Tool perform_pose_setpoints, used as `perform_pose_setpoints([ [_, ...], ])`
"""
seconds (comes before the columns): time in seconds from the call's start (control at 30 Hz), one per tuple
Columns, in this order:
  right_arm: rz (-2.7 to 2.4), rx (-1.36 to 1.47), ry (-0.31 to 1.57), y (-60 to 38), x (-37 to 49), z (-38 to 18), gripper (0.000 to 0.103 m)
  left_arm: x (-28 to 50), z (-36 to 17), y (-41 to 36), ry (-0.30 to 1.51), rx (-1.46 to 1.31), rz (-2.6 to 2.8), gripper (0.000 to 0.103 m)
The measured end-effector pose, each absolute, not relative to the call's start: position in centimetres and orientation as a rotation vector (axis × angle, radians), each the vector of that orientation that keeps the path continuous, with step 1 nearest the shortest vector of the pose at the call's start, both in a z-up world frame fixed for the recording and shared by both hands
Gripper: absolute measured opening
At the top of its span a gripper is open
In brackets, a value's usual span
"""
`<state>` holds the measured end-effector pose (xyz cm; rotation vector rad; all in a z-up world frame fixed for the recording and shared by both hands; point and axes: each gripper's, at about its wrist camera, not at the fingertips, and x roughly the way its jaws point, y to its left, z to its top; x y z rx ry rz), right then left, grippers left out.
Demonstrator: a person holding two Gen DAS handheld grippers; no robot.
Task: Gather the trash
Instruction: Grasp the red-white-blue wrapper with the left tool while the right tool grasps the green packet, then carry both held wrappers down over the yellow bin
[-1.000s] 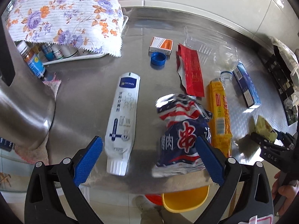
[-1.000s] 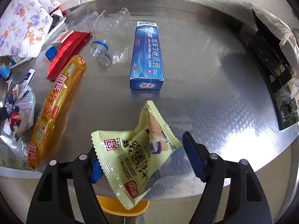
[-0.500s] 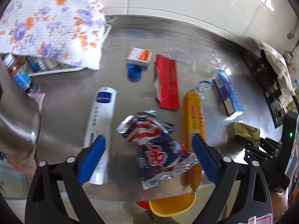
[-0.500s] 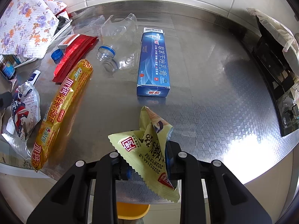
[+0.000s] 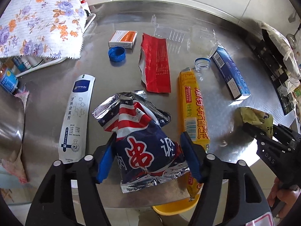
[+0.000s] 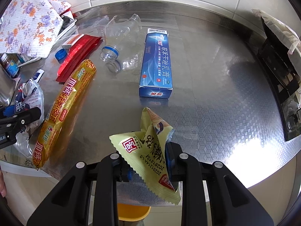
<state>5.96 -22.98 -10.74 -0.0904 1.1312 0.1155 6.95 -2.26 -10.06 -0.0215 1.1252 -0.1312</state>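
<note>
My left gripper (image 5: 148, 158) is shut on a crumpled navy, red and silver snack bag (image 5: 144, 141) at the metal table's front edge. My right gripper (image 6: 148, 163) is shut on a pale yellow snack wrapper (image 6: 148, 148) near the front edge; it also shows in the left wrist view (image 5: 255, 118). On the table lie a yellow sausage pack (image 5: 193, 111), a red wrapper (image 5: 156, 64), a white tube (image 5: 75, 116), a blue cap (image 5: 116, 54), a small orange-white box (image 5: 123, 39), a clear plastic bottle (image 6: 118, 37) and a blue toothpaste box (image 6: 157, 64).
A yellow bin (image 5: 175, 206) sits below the table's front edge, between the grippers. A floral cloth (image 5: 37, 18) covers a tray of small bottles at the back left. A black rack (image 6: 278, 71) stands at the right edge. Tiled wall runs behind.
My left gripper has closed from wide open onto the navy snack bag. My right gripper closed on the yellow wrapper a moment earlier and still holds it.
</note>
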Motion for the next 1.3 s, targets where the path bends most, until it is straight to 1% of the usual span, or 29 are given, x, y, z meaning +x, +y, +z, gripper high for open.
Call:
perform_pose_setpoints([
  [0.2,0.159,-0.070,1.090,-23.2,5.3,-9.9,0.027,6.4,-9.6,-2.6,1.112,-0.004,-0.112,0.052],
  [0.43,0.201,-0.021,1.053,-24.7,4.2,-8.4,0.026,4.8,-7.5,-2.5,1.051,-0.021,-0.073,0.051],
  [0.67,0.223,-0.026,1.026,-25.0,2.5,-7.0,0.026,2.4,-6.0,-3.3,1.027,-0.008,-0.073,0.051],
  [0.97,0.201,-0.002,0.996,-25.2,-3.9,-4.7,0.026,-2.9,-4.8,-4.1,1.009,0.051,-0.144,0.051],
  [1.3,0.161,-0.005,0.970,-24.2,-14.4,-3.1,0.026,-12.7,-4.3,-4.1,0.997,0.117,-0.232,0.051],
])
